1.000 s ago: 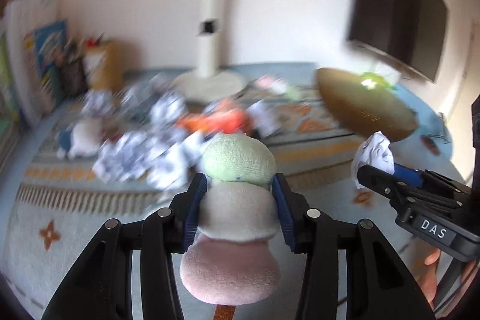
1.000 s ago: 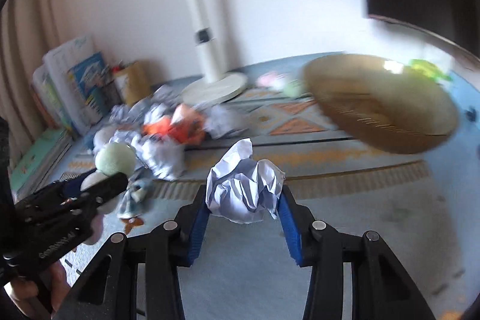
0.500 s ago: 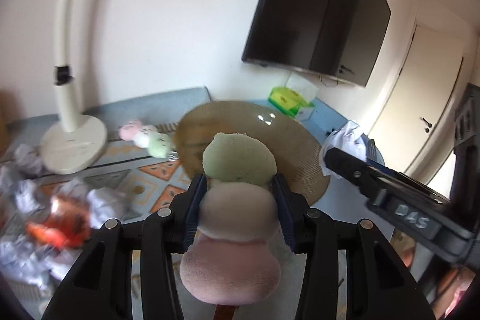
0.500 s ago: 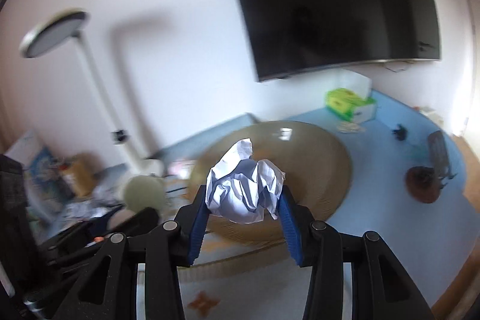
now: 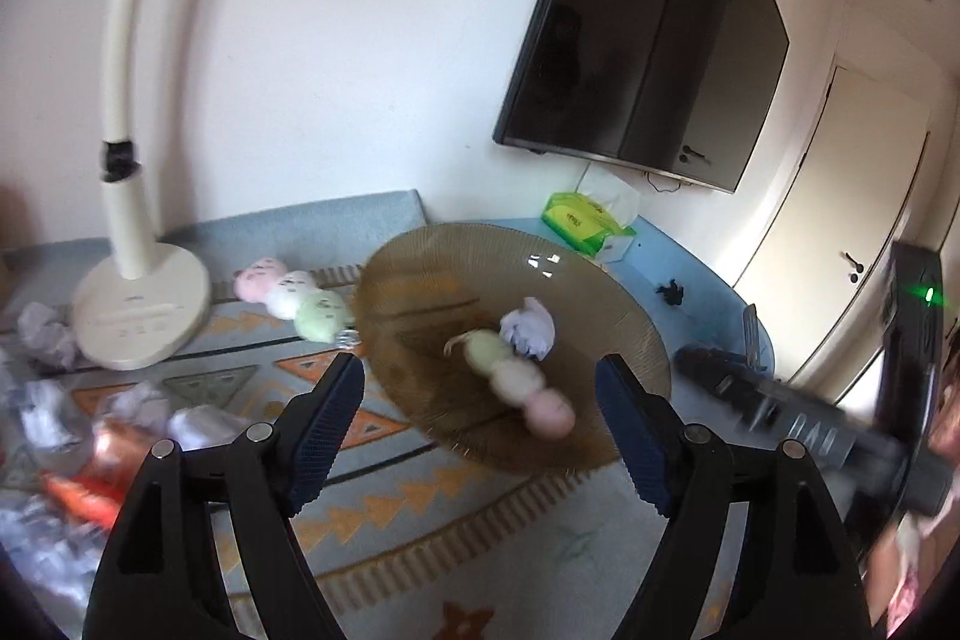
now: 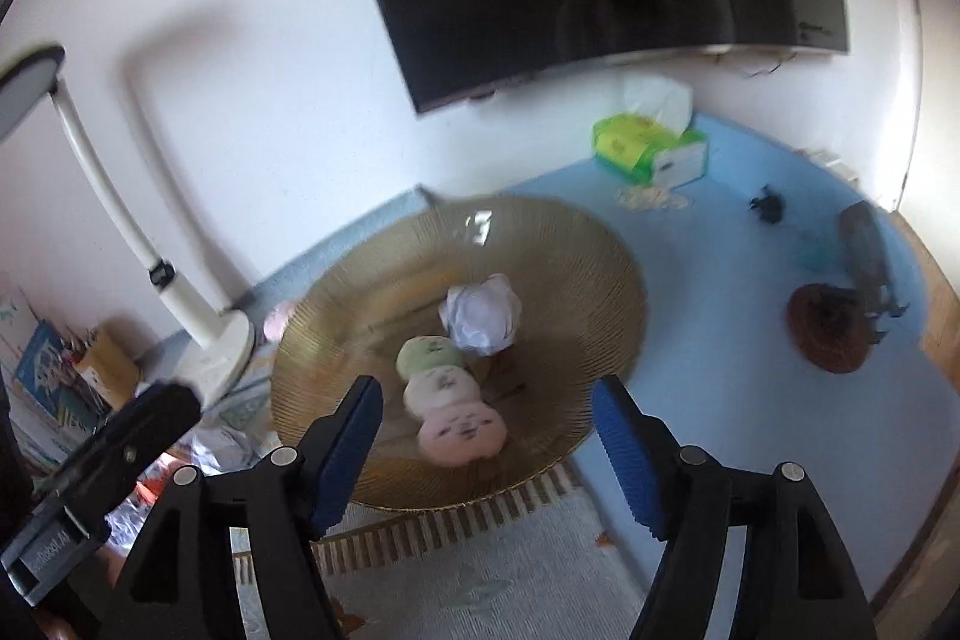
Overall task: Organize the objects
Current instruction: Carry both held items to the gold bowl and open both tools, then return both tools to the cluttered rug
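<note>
A wide brown ribbed bowl sits on the patterned rug. Inside it lie a plush toy of green, white and pink balls and a crumpled white paper ball, touching each other. My left gripper is open and empty above the bowl's near side. My right gripper is open and empty above the bowl's near rim. A second three-ball plush lies on the rug left of the bowl.
A white desk lamp stands left of the bowl. Several crumpled papers and orange wrappers lie at the left. A green tissue box sits by the wall under a television.
Both grippers swung right from the pile to the bowl and opened. The plush left my left gripper and the paper ball left my right; both now lie in the bowl.
</note>
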`<state>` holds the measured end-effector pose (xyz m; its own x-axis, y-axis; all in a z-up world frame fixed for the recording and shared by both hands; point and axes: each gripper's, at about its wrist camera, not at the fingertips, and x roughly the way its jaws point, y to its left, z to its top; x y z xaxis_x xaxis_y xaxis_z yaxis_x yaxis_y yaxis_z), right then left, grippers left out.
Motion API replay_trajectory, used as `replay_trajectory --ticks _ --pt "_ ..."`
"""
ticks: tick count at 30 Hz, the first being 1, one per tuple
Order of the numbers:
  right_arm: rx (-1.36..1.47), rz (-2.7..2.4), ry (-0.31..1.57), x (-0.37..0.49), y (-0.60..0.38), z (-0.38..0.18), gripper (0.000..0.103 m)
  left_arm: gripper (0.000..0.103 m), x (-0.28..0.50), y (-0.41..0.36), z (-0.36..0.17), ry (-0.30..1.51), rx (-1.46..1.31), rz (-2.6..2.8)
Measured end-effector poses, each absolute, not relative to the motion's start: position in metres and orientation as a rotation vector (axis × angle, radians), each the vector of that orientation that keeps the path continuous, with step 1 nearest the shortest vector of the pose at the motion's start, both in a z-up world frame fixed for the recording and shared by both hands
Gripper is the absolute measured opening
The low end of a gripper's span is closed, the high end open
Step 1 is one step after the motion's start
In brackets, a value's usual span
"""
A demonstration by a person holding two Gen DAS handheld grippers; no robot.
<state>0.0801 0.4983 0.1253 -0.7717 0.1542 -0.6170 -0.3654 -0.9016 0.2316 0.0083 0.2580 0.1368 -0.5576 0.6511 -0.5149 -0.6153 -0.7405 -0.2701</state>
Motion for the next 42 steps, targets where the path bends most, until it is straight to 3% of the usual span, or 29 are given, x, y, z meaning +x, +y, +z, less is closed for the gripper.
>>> replay_trajectory --ticks 5,13,16,19,29,42 --pt "-0.857 2.834 0.431 0.106 0.447 0.155 0.071 0.083 0.053 0.174 0.136 -0.034 -0.786 2.578" --pt "-1.054 3.126 0.362 0.093 0.305 0.099 0.067 0.083 0.077 0.062 0.088 -0.153 -0.881 2.755" --pt "-1.044 3.175 0.202 0.085 0.258 0.086 0.067 0.088 0.066 0.039 0.073 -0.141 -0.931 2.833" --pt "-1.108 3.118 0.061 0.072 0.230 0.063 0.067 0.088 0.053 0.036 0.050 -0.073 -1.021 2.853" --pt "-1.183 3.111 0.186 0.052 0.236 0.028 0.067 0.088 0.042 0.044 0.028 -0.101 -1.084 2.737" --pt "-1.176 3.113 0.107 0.054 0.229 0.025 0.067 0.088 0.043 0.039 0.027 -0.140 -1.075 2.730"
